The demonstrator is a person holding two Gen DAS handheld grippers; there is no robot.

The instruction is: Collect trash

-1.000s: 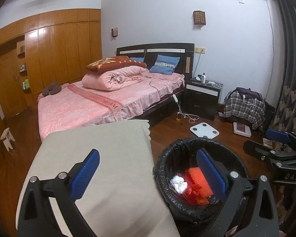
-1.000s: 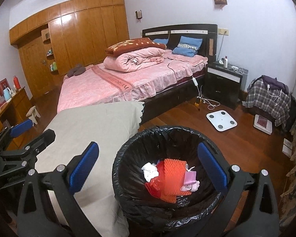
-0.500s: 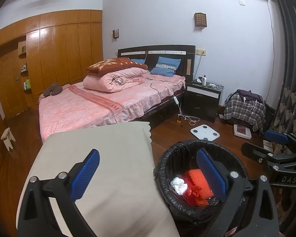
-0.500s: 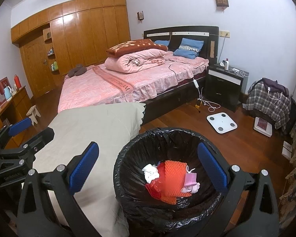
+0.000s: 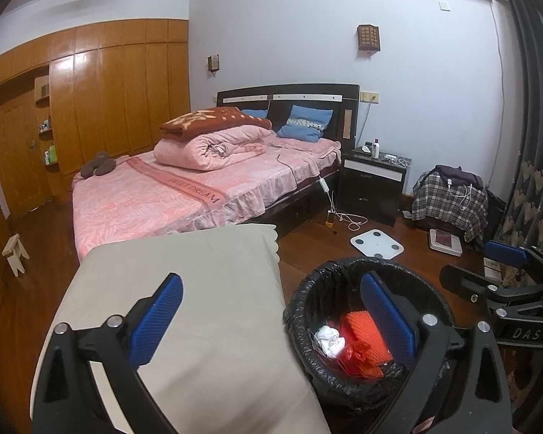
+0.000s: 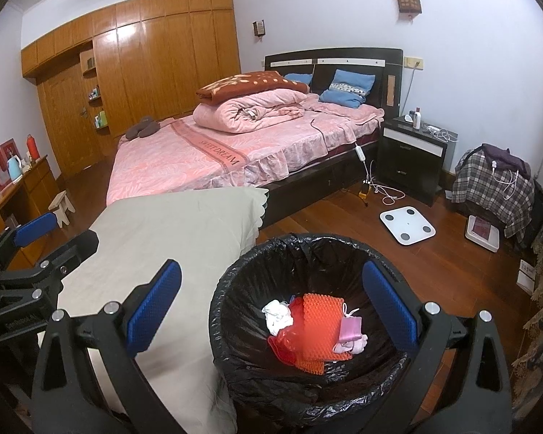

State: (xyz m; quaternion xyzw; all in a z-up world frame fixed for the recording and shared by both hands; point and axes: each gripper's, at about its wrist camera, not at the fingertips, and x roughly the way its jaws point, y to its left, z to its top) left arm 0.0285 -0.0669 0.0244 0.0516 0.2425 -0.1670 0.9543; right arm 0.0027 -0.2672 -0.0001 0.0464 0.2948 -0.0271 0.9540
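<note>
A bin lined with a black bag (image 6: 235,307) stands on the wood floor beside a beige-covered table (image 6: 170,231). Inside lie an orange mesh piece (image 6: 316,325), white crumpled paper (image 6: 277,316), a red wrapper and a pink item (image 6: 351,334). The bin also shows in the left wrist view (image 5: 300,311). My right gripper (image 6: 271,307) is open and empty, above the bin's left rim. My left gripper (image 5: 271,320) is open and empty, above the table's right edge and the bin. Each gripper shows at the side of the other's view.
A pink bed (image 5: 199,188) stands behind the table, with a black nightstand (image 5: 374,188) to its right. A white scale (image 6: 407,226), cables and a plaid-covered pile (image 6: 496,181) lie on the floor. A small stool (image 5: 14,253) and a wooden wardrobe are at left.
Both grippers have risen and drawn back a little from the bin. Both stay open and empty. The trash in the bin has not moved.
</note>
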